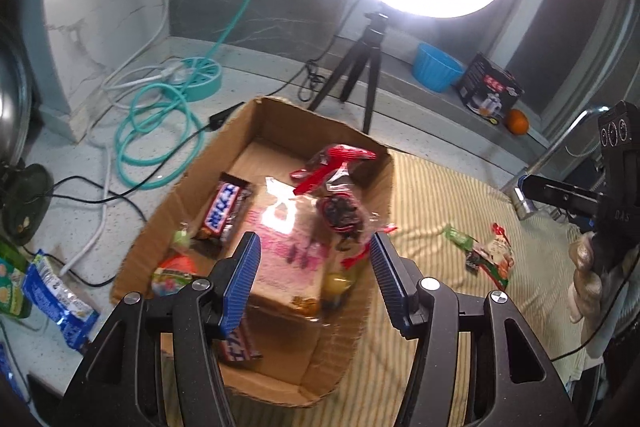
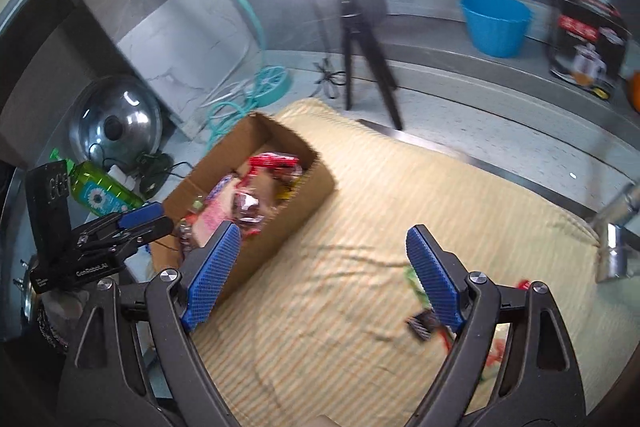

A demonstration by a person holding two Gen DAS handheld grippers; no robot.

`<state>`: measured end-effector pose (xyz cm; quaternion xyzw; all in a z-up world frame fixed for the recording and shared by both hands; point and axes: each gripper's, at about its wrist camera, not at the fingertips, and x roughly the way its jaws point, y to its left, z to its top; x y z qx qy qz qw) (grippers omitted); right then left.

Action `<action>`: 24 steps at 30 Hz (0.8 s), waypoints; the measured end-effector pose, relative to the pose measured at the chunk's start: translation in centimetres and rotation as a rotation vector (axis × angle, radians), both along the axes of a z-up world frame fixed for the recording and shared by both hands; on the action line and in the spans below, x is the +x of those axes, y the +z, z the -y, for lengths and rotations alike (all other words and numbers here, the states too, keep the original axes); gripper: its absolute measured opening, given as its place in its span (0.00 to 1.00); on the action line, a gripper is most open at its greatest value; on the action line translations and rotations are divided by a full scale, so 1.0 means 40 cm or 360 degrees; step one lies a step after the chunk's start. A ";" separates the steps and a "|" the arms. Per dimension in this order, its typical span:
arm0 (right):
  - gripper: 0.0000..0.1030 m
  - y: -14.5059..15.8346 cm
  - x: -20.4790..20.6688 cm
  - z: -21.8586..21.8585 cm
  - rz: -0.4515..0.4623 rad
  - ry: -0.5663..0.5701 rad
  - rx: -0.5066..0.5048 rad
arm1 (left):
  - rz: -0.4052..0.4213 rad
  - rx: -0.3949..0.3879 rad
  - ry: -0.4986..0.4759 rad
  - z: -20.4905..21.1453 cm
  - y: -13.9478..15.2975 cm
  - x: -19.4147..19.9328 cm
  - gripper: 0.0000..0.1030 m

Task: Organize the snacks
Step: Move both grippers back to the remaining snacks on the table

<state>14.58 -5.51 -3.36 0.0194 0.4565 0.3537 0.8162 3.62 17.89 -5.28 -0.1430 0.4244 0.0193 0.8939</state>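
Snacks (image 1: 280,227) mostly lie in the cardboard box (image 1: 372,211) at the left edge of the striped cloth (image 1: 432,195): a chocolate bar (image 1: 222,213) along its left wall, a pink pack in the middle, a clear bag (image 1: 340,203) with red trim on top. Loose wrappers (image 1: 486,253) lie on the cloth right of the box, well apart from it, so the job looks partly done. The left gripper (image 1: 314,267) hovers over the box's near half, fingers spread and holding nothing. The right gripper (image 2: 324,275) hangs above the cloth, tilted down, fingers also spread and empty, with the wrappers (image 2: 420,323) just below its right finger (image 2: 434,281). That view is blurred, which suggests quick motion. Likely risks: a thin wrapper slipping from the pads, or the fingers pinching the soft cloth along with it and dragging it. The box is already heaped, so the clear bag on top could slide over the wall if anything lands on it.
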 end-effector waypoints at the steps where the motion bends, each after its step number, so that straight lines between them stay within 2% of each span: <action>1: 0.85 -0.003 0.007 0.026 -0.0012 -0.0026 -0.0001 | 0.0000 -0.0005 -0.0019 0.012 -0.002 0.005 0.54; 10: 0.84 -0.069 0.036 0.218 -0.0078 -0.0181 -0.0126 | -0.0038 -0.0034 -0.0228 0.158 -0.030 0.061 0.54; 13: 0.71 -0.096 0.028 0.243 -0.0110 -0.0141 -0.0170 | -0.0054 -0.0045 -0.0305 0.211 -0.045 0.075 0.54; 18: 0.59 -0.130 0.003 0.243 -0.0113 0.0029 -0.0269 | -0.0100 -0.0054 -0.0426 0.309 -0.088 0.104 0.54; 21: 0.53 -0.152 -0.002 0.229 -0.0119 0.0121 -0.0310 | -0.0140 -0.0069 -0.0498 0.365 -0.117 0.120 0.45; 24: 0.44 -0.181 0.012 0.212 -0.0144 0.0218 -0.0347 | -0.0177 -0.0076 -0.0549 0.416 -0.144 0.139 0.43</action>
